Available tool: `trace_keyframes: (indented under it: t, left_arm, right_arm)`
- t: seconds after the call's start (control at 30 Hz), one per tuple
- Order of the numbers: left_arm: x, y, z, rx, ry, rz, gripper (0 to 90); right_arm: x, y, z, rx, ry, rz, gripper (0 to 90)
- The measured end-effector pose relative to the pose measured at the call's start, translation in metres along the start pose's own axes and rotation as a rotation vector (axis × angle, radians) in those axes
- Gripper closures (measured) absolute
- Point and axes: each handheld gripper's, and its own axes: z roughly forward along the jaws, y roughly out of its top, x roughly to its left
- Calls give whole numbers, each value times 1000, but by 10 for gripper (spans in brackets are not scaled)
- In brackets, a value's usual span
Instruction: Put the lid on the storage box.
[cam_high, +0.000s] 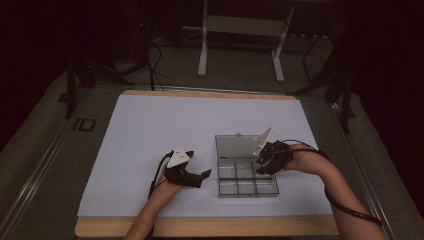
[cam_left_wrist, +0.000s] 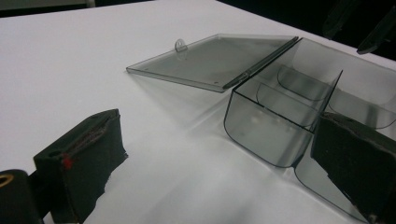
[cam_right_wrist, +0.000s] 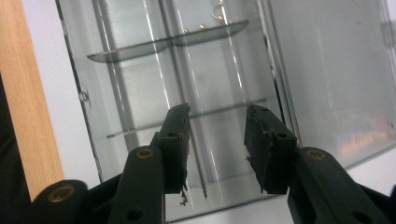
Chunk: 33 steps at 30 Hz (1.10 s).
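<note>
Hovering over the clear box (cam_high: 247, 178), my right gripper (cam_right_wrist: 217, 140) has its jaws apart, and my left gripper (cam_high: 197, 176) waits wide beside it. Next, I think, I must reach for the lid (cam_left_wrist: 212, 60).

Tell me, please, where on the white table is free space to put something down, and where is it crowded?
The white table is bare across its far half, beyond the open lid, and along its left side, left of the left claw. It is crowded near the front right: the clear compartment box sits there, the right claw above it and the left claw beside it.
</note>
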Motion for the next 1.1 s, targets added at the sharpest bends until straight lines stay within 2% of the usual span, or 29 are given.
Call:
trace_keyframes:
  t: [0.07,0.1,0.13,0.27,0.43,0.57,0.63,0.77,0.8,0.83,0.93,1.03,1.1]
  left_arm:
    - [-1,3,1,29,3,9,34]
    - [-1,3,1,29,3,9,34]
    - [-3,7,2,51,10,11,34]
    - [-4,13,5,118,33,-14,34]
    - [-6,18,6,140,36,-34,34]
    - [-10,27,8,169,38,-48,34]
    - [-12,30,10,174,39,-46,34]
    - [-14,35,13,201,28,-47,34]
    - [-14,36,14,206,28,-46,34]
    - [-14,37,15,211,28,-43,35]
    - [-13,40,18,212,26,-55,50]
    - [-12,44,22,211,31,-45,54]
    - [-11,47,25,213,31,-53,54]
  right_arm:
    - [-1,-7,-2,-20,-12,31,576]
    - [-1,-7,-2,-20,-12,31,576]
    - [0,-14,-3,-47,-23,49,555]
    - [0,-31,-1,-96,-35,105,536]
    - [1,-47,1,-134,-61,157,527]
    - [4,-60,-3,-214,-99,231,521]
    - [6,-67,-5,-255,-124,263,523]
    - [9,-78,-4,-300,-181,293,506]
    - [9,-83,-3,-324,-189,323,497]
    - [9,-84,-3,-333,-194,328,497]
    - [9,-94,-2,-378,-232,366,496]
    - [11,-101,-2,-424,-284,400,496]
    - [12,-106,-2,-461,-310,423,494]
